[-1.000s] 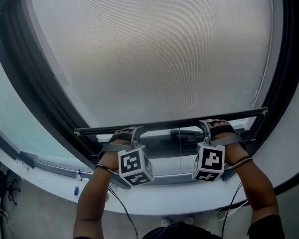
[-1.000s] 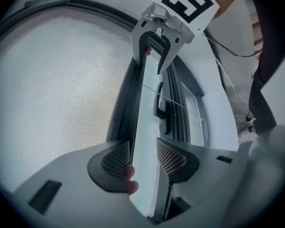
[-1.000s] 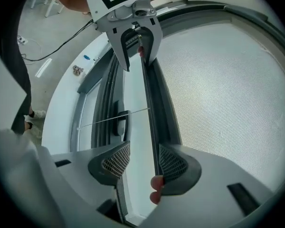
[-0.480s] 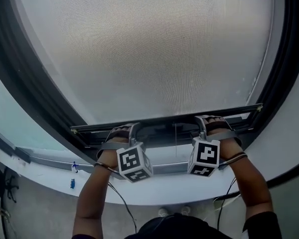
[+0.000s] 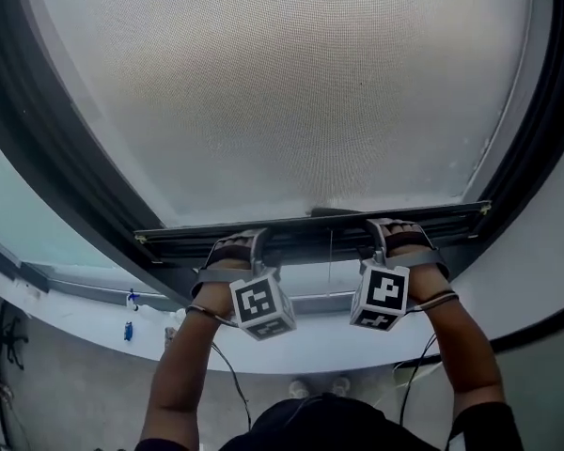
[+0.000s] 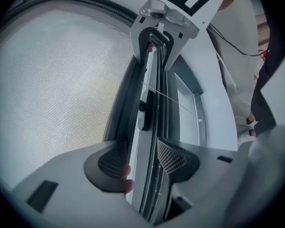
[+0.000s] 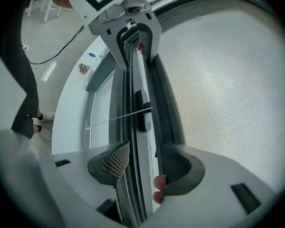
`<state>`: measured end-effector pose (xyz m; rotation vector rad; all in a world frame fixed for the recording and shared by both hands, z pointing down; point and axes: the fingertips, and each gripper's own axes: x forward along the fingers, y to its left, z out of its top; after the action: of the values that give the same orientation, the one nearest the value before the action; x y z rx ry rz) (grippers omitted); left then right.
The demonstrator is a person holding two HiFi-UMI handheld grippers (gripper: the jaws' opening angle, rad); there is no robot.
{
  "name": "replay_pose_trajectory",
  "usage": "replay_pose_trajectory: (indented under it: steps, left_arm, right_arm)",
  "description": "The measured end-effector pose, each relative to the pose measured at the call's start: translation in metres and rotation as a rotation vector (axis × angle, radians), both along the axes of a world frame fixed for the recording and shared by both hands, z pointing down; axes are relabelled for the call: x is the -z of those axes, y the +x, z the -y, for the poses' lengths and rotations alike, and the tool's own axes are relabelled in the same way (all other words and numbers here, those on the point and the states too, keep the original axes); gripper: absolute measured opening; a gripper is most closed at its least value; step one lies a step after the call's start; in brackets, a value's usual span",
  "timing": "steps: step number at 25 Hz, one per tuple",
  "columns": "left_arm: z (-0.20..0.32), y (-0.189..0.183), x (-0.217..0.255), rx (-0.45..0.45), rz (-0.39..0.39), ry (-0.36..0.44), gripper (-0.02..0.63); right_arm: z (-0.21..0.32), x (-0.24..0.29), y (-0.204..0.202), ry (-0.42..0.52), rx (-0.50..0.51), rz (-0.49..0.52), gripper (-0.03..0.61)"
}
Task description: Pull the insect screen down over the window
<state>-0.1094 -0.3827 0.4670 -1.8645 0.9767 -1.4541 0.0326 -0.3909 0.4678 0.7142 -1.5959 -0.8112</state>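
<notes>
The left gripper (image 6: pixel 141 156) and the right gripper (image 7: pixel 140 161) are each clamped across the dark grey metal bottom rail (image 5: pixel 310 228) of the pale grey fine-mesh insect screen (image 5: pixel 291 83). The pads bear on the rail's two long faces, one gripper on either side of the black centre handle (image 6: pixel 143 112). The mesh covers most of the opening. The rail sits near, but not on, the grey lower window frame (image 5: pixel 305 301). Draw both ends down evenly: a tilted rail would likely bind in the dark side tracks (image 5: pixel 47 148). Release only once the rail seats.
</notes>
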Motion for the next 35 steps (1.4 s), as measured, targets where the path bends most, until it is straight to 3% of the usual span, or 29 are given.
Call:
replay_pose_trajectory:
  steps: [4, 9, 13, 29, 35]
  left_arm:
    - [-0.004, 0.000, 0.000, -0.002, -0.011, -0.061, 0.199]
    - [-0.008, 0.004, -0.051, -0.018, 0.009, -0.142, 0.201]
    - [-0.006, 0.002, -0.076, -0.001, 0.037, -0.129, 0.201]
    - [-0.012, 0.002, -0.074, -0.006, 0.006, -0.164, 0.202]
    - [-0.010, 0.003, -0.075, 0.004, 0.030, -0.112, 0.202]
  right_arm:
    - [-0.005, 0.010, -0.002, -0.041, -0.019, -0.001, 0.195]
    - [-0.006, -0.045, 0.000, -0.098, -0.006, -0.010, 0.194]
    - [-0.007, -0.069, 0.002, -0.109, -0.004, -0.043, 0.195]
    - [-0.008, -0.069, -0.001, -0.097, -0.026, -0.021, 0.198]
    - [-0.009, -0.068, -0.002, -0.074, -0.023, -0.009, 0.197]
